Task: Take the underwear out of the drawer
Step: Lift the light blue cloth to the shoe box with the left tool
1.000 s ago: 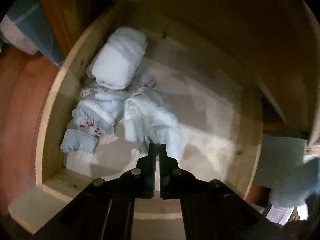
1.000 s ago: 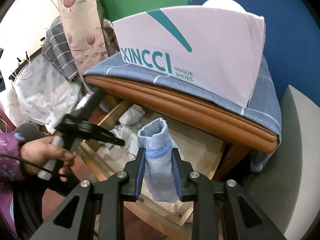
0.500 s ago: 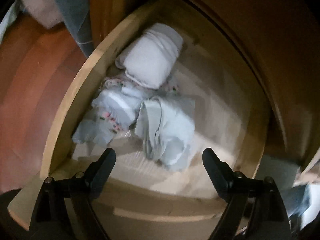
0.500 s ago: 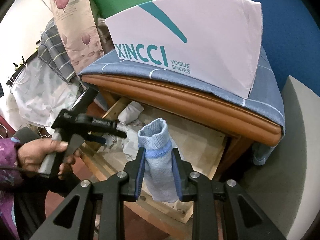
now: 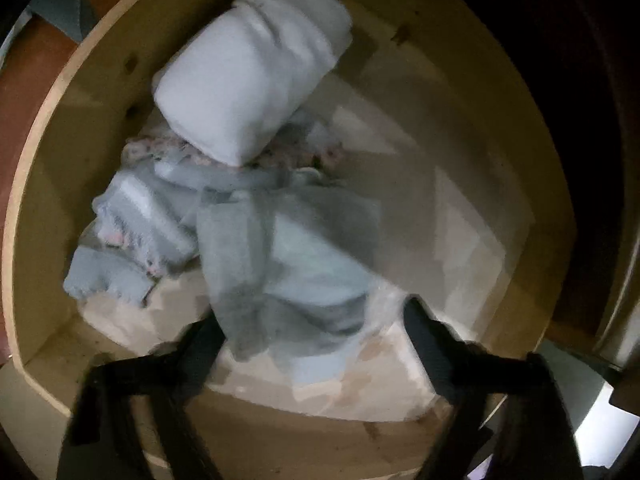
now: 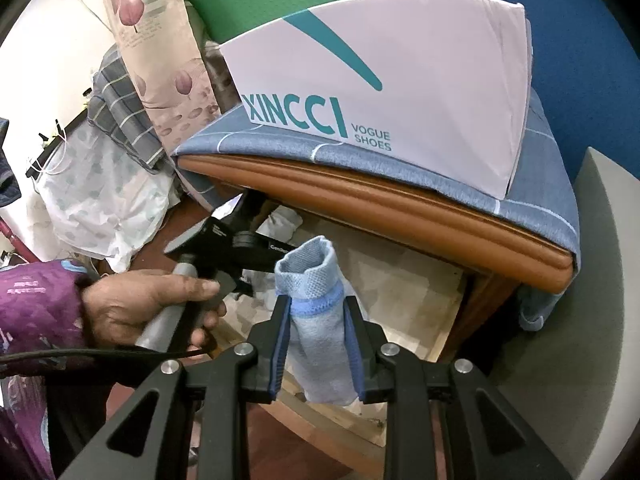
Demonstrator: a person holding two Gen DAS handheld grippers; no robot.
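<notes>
The wooden drawer (image 5: pixel 48 184) is pulled out and holds a heap of clothes. A crumpled pale blue underwear piece (image 5: pixel 296 268) lies in the middle, a white rolled cloth (image 5: pixel 248 76) behind it, and frilly blue floral pieces (image 5: pixel 132 240) to the left. My left gripper (image 5: pixel 314 332) points down into the drawer with its jaws closing. The pale blue piece lies between them; its left finger (image 5: pixel 204 340) touches the fabric and the right one stands apart. My right gripper (image 6: pixel 316 312) hovers above the drawer front, shut on a rolled blue underwear piece (image 6: pixel 312 280).
A white shoe box (image 6: pixel 400 80) sits on the blue cloth (image 6: pixel 532 184) that covers the nightstand over the drawer. A person's hand (image 6: pixel 152 304) holds the left tool. A grey cushion (image 6: pixel 592 280) is on the right, and bedding piles on the left.
The left gripper opened wide from shut, sank into the drawer toward the pale blue piece, and its jaws have since narrowed around it. The right gripper kept still with its roll.
</notes>
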